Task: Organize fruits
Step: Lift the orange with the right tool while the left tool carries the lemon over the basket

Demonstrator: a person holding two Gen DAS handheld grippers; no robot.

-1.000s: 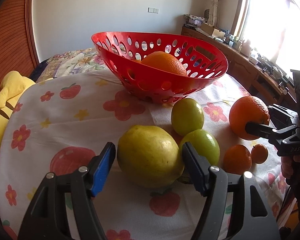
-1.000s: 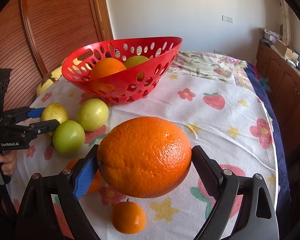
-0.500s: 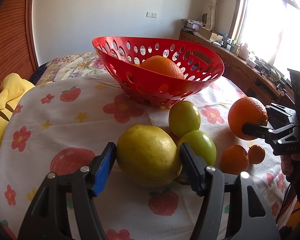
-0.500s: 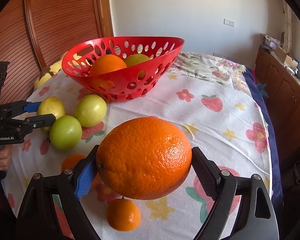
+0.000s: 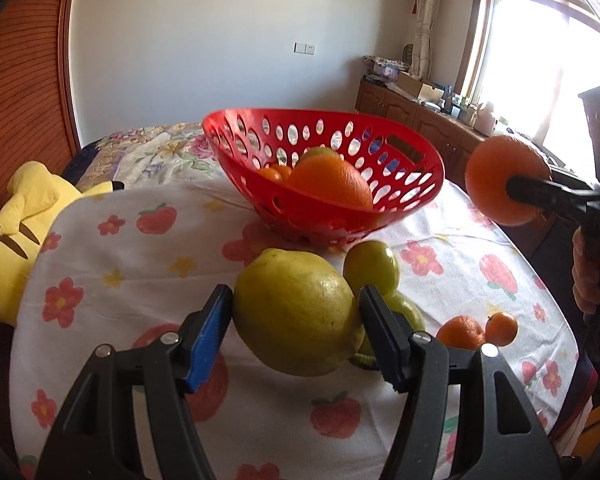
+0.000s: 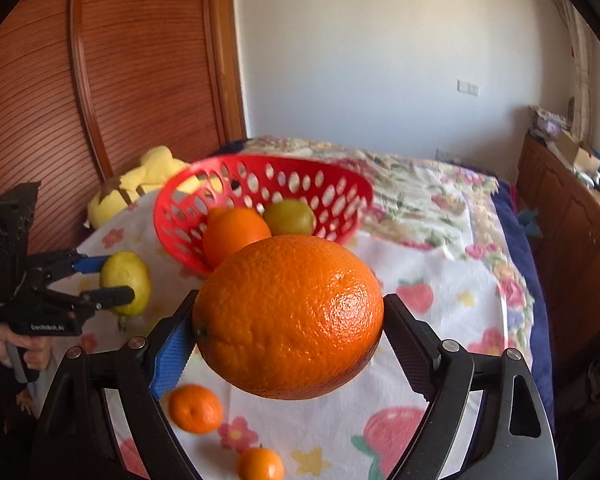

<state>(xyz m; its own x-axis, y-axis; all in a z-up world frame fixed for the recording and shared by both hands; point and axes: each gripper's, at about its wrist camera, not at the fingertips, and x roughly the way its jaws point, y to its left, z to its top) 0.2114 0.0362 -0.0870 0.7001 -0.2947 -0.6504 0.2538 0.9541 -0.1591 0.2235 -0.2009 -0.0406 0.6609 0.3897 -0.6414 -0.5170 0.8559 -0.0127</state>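
My left gripper (image 5: 296, 320) is shut on a large yellow-green lemon (image 5: 296, 312) and holds it above the cloth. It also shows in the right wrist view (image 6: 112, 284). My right gripper (image 6: 288, 332) is shut on a large orange (image 6: 288, 320), held high to the right of the red perforated basket (image 5: 400, 148). The basket (image 6: 340, 184) holds an orange (image 5: 332, 184), a green fruit (image 6: 288, 216) and a small mandarin (image 5: 276, 172). Two green fruits (image 5: 372, 266) lie in front of the basket. Two small mandarins (image 5: 460, 332) lie on the cloth to the right.
A flowered white cloth (image 5: 140, 264) covers the round table. A yellow plush toy (image 5: 20, 216) lies at its left edge. A wooden sideboard (image 5: 412, 116) with clutter runs along the window wall. A wooden panel wall (image 6: 100, 80) stands behind the basket.
Both grippers have risen with their fruit. The lemon has come off the cloth, and the orange has gone up and closer to the basket.
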